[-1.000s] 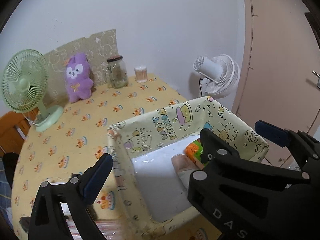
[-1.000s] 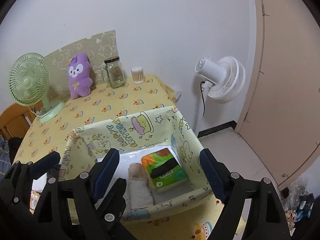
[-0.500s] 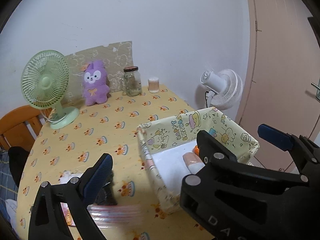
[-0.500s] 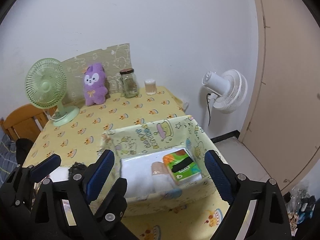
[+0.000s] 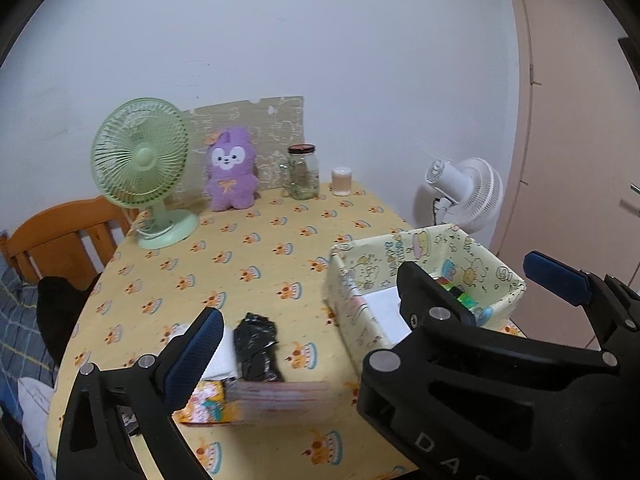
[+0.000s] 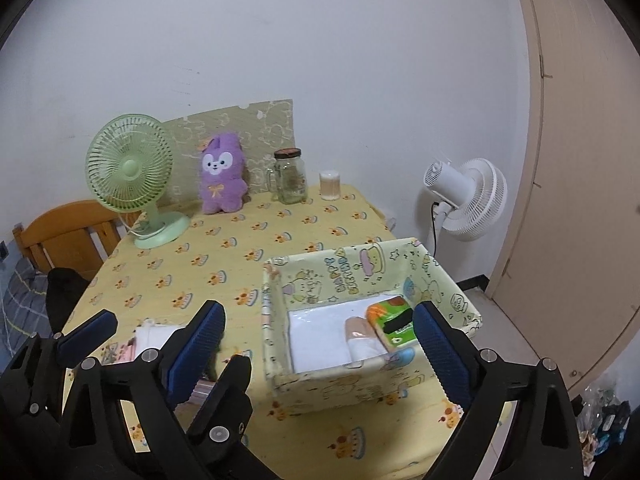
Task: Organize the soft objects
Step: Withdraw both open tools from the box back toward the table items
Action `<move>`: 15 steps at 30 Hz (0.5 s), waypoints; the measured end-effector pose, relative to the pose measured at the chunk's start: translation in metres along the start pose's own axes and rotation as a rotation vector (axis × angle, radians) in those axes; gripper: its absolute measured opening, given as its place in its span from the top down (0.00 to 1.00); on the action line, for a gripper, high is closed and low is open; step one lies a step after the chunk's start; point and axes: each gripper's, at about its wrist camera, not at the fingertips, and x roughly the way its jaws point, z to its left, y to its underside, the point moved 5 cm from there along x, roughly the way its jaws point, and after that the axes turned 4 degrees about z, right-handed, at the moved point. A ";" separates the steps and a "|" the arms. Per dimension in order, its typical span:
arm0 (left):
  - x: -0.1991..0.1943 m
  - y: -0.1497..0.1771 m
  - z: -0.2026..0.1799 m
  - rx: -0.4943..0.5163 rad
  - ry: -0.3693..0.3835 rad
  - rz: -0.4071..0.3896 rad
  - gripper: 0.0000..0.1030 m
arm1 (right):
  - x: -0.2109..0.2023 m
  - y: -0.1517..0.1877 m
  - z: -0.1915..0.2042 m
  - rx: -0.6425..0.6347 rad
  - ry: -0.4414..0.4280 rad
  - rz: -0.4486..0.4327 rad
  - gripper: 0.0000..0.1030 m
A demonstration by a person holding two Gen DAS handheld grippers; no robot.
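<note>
A yellow cartoon-print fabric box (image 6: 340, 276) (image 5: 360, 264) stands at the table's front right. It holds a green-orange tissue pack (image 6: 394, 322) and a beige roll (image 6: 360, 338). At the front left lie a black crumpled bag (image 5: 256, 346), a white folded cloth (image 5: 224, 354), a pink striped packet (image 5: 284, 398) and a yellow printed pack (image 5: 204, 402). My left gripper (image 5: 376, 308) is open above them, empty. My right gripper (image 6: 320, 340) is open and empty over the box's front. A purple plush (image 6: 220, 178) sits at the back.
A green desk fan (image 6: 132, 172), a glass jar (image 6: 290, 176) and a small cup (image 6: 330, 185) stand along the back of the yellow tablecloth (image 6: 240, 240). A white floor fan (image 6: 464, 196) stands right of the table. A wooden chair (image 6: 60, 236) is at the left.
Both grippers have pulled back and up from the box. The left view has swung left, bringing the black bag, cloth and packets into view.
</note>
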 end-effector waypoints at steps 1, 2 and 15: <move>-0.002 0.001 0.002 -0.002 -0.003 0.000 0.01 | -0.001 0.001 0.003 0.000 -0.002 -0.002 0.05; -0.004 0.003 0.005 -0.006 -0.009 0.000 0.01 | -0.002 0.002 0.005 -0.001 -0.006 -0.004 0.04; -0.009 0.021 0.026 -0.024 -0.051 0.000 0.00 | -0.004 0.017 0.031 -0.011 -0.068 -0.006 0.03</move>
